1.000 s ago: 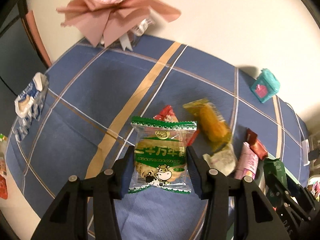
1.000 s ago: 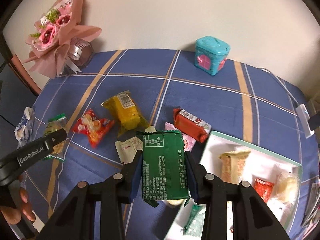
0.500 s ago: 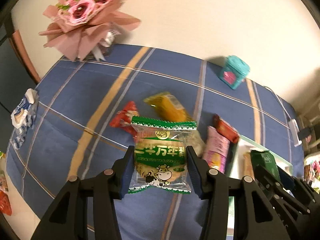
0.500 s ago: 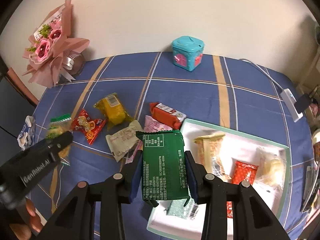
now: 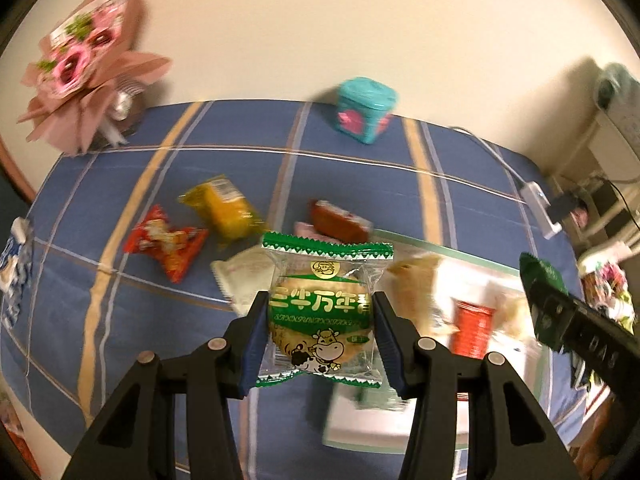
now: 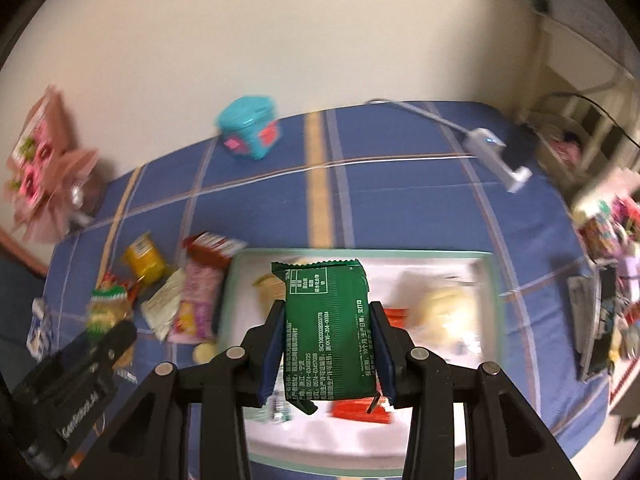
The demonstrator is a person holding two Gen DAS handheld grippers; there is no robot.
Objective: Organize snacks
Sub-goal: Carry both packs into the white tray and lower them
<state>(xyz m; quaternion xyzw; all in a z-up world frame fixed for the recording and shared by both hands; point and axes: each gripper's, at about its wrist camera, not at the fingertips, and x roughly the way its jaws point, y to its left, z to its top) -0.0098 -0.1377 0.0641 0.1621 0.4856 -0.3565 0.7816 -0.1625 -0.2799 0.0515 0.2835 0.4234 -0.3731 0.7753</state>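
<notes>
Two views showed one held snack each. From the left wrist, the left tool (image 5: 320,332) was closed on a clear packet with green edges (image 5: 325,308), a round biscuit and a cartoon cow printed on it; the packet hung above the blue striped counter (image 5: 360,168), just at the near corner of the white tray (image 5: 460,256). The tool pointed steeply down. Compared with one second earlier, the tray had come into this view and the loose snacks lay further left.

From the right wrist, the right tool (image 6: 326,348) was clamped on a dark green packet (image 6: 326,328), back side up with white print, over the white tray (image 6: 494,300). Earlier this packet hung over the counter beside the tray.
</notes>
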